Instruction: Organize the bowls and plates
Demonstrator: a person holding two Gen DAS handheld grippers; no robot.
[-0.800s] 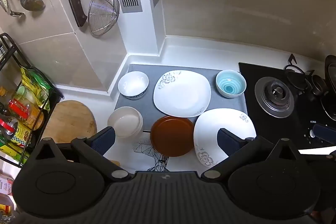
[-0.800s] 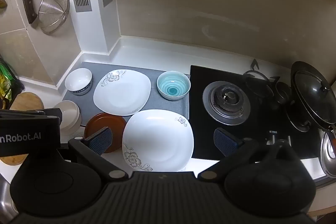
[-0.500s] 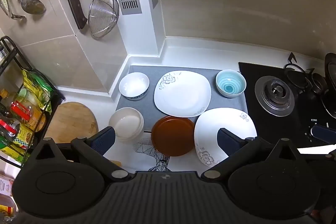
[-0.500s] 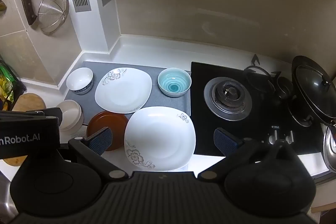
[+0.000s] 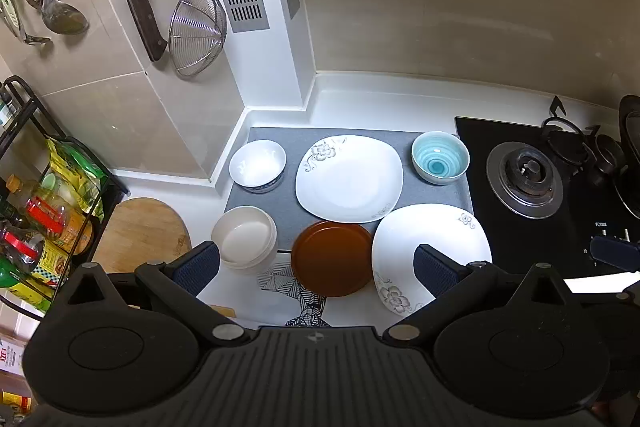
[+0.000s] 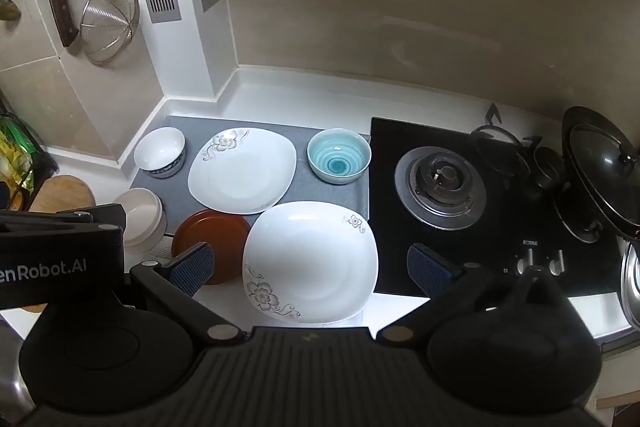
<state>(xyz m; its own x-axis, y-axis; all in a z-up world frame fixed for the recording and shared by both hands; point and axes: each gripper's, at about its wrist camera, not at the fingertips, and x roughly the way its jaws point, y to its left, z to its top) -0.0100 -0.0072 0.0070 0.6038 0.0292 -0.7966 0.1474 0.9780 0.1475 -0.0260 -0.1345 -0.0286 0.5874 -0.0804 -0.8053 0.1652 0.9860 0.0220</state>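
Above the counter hang 2 spread, empty grippers — left gripper [image 5: 316,263] over the brown plate [image 5: 332,258], right gripper [image 6: 310,267] over the near white plate [image 6: 310,259] — beside the stove [image 6: 440,183].

Pot lid [image 6: 604,171] cut off at right; stove label [image 6: 530,243] perhaps unreadable.

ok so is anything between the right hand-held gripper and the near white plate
Nothing visible is. The right hand-held gripper hangs open above the near white plate, whose face is bare; the brown plate only sits beside its left edge.
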